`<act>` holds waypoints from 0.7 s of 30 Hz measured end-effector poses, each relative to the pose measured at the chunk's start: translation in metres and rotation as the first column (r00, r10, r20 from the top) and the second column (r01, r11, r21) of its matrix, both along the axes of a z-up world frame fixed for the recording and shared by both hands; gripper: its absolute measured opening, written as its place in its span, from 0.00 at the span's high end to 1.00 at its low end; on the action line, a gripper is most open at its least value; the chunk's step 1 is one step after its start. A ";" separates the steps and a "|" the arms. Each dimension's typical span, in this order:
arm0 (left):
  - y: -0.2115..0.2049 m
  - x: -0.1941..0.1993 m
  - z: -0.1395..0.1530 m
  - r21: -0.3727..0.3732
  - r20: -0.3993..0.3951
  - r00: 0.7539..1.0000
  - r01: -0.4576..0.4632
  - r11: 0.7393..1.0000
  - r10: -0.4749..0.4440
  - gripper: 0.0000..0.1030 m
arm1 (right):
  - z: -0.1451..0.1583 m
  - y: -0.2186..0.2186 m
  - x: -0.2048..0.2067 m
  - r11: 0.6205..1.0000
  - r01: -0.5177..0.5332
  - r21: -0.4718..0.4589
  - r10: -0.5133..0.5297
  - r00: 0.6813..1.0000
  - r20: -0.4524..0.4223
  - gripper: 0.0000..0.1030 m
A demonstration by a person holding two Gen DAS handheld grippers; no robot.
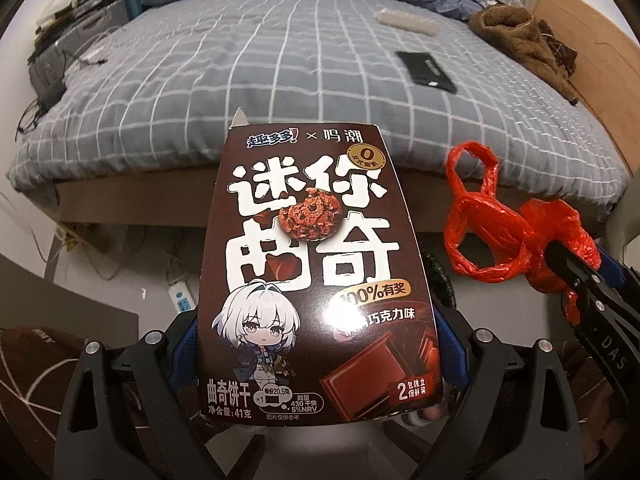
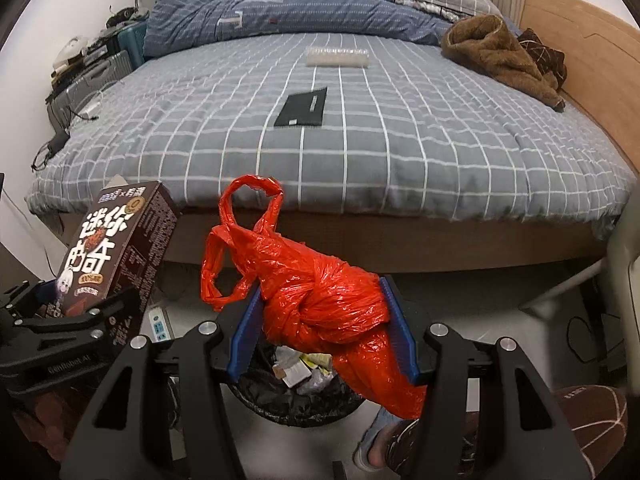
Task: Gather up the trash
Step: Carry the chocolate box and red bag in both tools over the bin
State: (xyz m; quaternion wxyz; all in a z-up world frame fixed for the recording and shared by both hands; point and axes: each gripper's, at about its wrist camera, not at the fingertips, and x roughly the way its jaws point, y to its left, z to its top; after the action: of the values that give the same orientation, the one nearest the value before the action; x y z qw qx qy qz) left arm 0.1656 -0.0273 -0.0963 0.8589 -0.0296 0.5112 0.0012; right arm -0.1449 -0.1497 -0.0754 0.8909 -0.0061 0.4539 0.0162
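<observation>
a bed (image 2: 360, 128) in grey checked bedding — wooden headboard (image 2: 580, 52), white walls, pale floor.

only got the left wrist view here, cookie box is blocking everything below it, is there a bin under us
Observer: Yes. The right wrist view shows a black-lined trash bin on the floor, directly below the right gripper.
Operator: is it empty
Observer: No, wrappers and paper scraps already lie inside it.
Operator: how is the red bag held, i only see its handles and a bit of the jaw
Observer: The blue pads clamp the red bag at its knot, and its tail hangs down over the bin's right side.
</observation>
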 end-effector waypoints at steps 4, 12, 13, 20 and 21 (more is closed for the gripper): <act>0.005 0.000 -0.020 -0.005 -0.032 0.999 -0.005 1.000 0.005 0.13 | -0.022 0.004 0.004 1.000 -0.012 0.001 0.012 0.999 -0.045 0.48; 0.007 0.009 -0.047 -0.001 -0.076 0.997 0.011 1.000 -0.011 0.13 | -0.060 0.015 0.025 1.000 -0.030 0.002 0.030 0.993 -0.118 0.47; 0.006 0.012 -0.050 -0.001 -0.080 0.997 0.011 1.000 -0.012 0.13 | -0.062 0.017 0.027 0.999 -0.033 0.003 0.033 0.992 -0.124 0.47; 0.015 0.033 -0.070 0.015 -0.120 0.993 0.000 1.000 0.002 0.13 | -0.090 0.036 0.051 0.998 -0.069 -0.002 0.068 0.983 -0.172 0.45; 0.016 0.034 -0.071 0.017 -0.121 0.993 -0.003 1.000 0.005 0.13 | -0.093 0.037 0.053 0.997 -0.072 -0.002 0.070 0.982 -0.178 0.44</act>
State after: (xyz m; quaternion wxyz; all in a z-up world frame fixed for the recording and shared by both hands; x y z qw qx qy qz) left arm 0.1998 -0.0117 -0.1670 0.8266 -0.0233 0.5622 0.0088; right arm -0.0919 -0.1124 -0.1682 0.8458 -0.0244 0.5310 0.0465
